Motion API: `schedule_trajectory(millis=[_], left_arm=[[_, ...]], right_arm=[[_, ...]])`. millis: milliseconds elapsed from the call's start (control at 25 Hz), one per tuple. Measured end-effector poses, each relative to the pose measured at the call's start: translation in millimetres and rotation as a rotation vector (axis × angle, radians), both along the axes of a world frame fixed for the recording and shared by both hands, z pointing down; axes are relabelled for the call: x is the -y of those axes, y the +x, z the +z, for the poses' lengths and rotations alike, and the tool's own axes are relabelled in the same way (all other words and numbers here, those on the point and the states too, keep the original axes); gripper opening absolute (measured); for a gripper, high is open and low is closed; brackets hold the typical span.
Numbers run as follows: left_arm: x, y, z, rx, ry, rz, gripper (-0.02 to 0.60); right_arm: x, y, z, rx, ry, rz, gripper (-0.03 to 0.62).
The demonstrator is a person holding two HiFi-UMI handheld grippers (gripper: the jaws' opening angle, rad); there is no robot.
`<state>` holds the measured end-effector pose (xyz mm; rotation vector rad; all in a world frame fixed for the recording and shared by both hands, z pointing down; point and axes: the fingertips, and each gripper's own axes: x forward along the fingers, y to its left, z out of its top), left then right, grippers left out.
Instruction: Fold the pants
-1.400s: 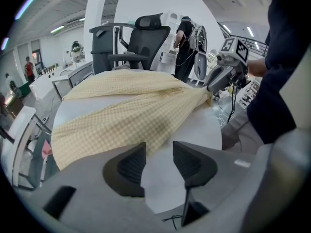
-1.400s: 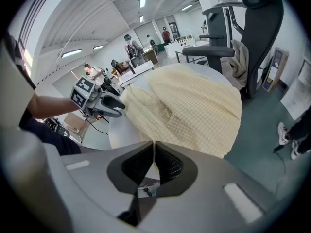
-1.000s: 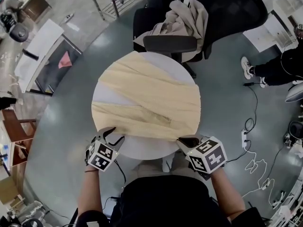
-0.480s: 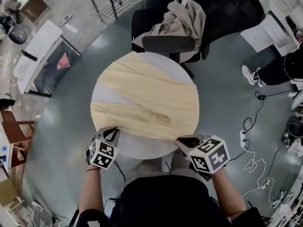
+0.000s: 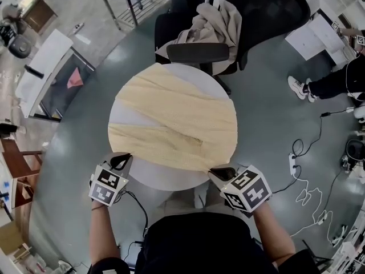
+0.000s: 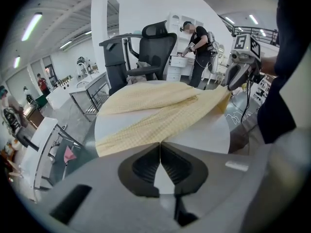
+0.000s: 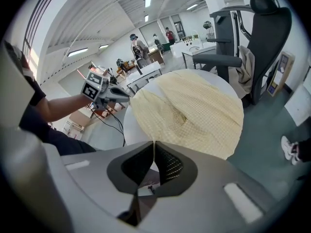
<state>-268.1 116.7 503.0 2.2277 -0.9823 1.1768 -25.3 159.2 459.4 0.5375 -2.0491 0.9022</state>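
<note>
With left gripper [image 5: 121, 161] clenched empty off the round table [image 5: 122, 116], right gripper [image 5: 221, 173] clamped on yellow checked pants [image 5: 177, 124] corner.

The pants [image 5: 177, 124] cover most of the table [image 5: 162, 177], and whatever hangs past its right edge is out of sight. The chair [image 5: 197, 53] runs off the top edge (a cloth [image 5: 219, 24] covers part of it). A person [image 5: 333, 83] is cut off at the right.
</note>
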Motion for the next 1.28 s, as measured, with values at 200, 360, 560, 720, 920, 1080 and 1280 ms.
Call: schedule_trajectory(millis=[200, 360, 560, 720, 920, 1080, 1280], left_arm=[[-4.5, -7.5, -24.9, -0.020, -0.027, 0.011, 0.006], [-15.4, -8.6, -36.3, -0.035, -0.018, -0.013, 0.006], [-40.3, -14.5, -43.4, -0.017, -0.021, -0.070, 0.006], [-64.4, -19.2, -48.9, -0.007, -0.039, -0.107, 0.006], [-85.4, -18.7, -55.5, -0.001, -0.044, -0.148, 0.006], [-103.8, -23.9, -59.7, 0.010, -0.063, -0.158, 0.006], [-117.8, -32.8, -68.2, 0.017, -0.073, -0.169, 0.006]], right_arm=[[-10.3, -3.4, -1.9, 0.001, 0.025, -0.026, 0.014], [-21.0, -1.9, -1.2, 0.024, 0.023, -0.053, 0.014], [-36.7, -5.7, -4.5, 0.042, 0.019, -0.123, 0.014], [-50.6, -8.7, -8.6, 0.054, 0.010, -0.163, 0.014], [-71.5, -8.1, -11.7, 0.065, 0.003, -0.219, 0.014], [-87.5, -12.8, -17.3, 0.079, -0.014, -0.256, 0.012], [-107.8, -22.0, -25.5, 0.096, -0.034, -0.322, 0.012]])
